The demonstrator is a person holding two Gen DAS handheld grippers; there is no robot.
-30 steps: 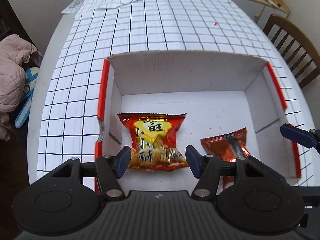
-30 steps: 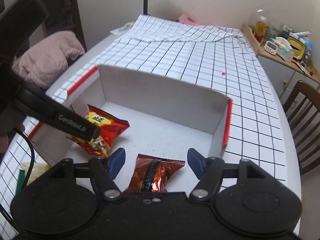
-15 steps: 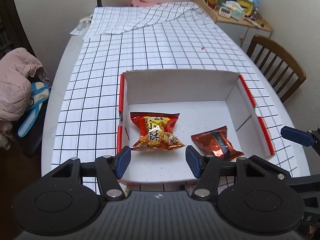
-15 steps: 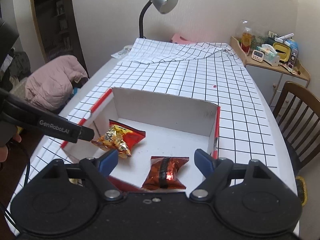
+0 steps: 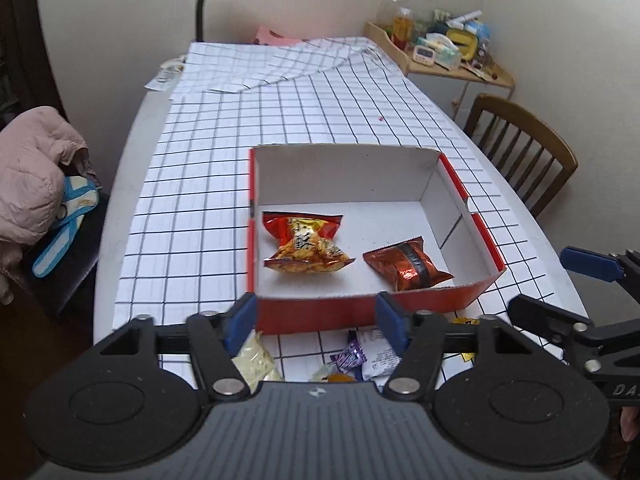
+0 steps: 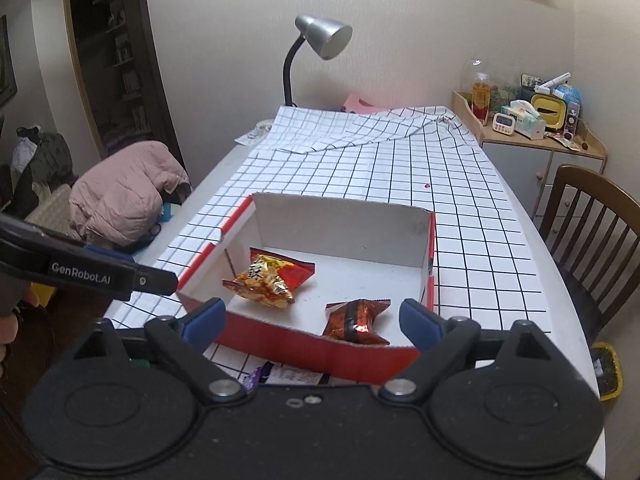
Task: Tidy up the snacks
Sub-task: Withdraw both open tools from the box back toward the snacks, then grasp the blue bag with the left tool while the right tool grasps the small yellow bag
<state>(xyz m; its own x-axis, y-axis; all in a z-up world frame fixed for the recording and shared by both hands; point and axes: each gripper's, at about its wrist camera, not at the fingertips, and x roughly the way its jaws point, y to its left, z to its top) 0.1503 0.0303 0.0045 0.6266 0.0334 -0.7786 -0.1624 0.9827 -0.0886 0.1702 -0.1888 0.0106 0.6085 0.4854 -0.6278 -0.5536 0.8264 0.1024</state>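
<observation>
Left gripper and right gripper: jaws spread, holding nothing. "GenRobot.AI" is legible at left of the right wrist view. Red-and-yellow snack bag and dark red packet lie in the box, frame center; their print is unreadable. Loose wrappers are partly hidden behind the left gripper.

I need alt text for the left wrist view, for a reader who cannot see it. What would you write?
An open red and white cardboard box on a checked tablecloth holds two snack packets, a red and yellow one left of a dark red one. The open left gripper hovers before the box above several loose snacks; the right gripper shows at the right edge.
</observation>
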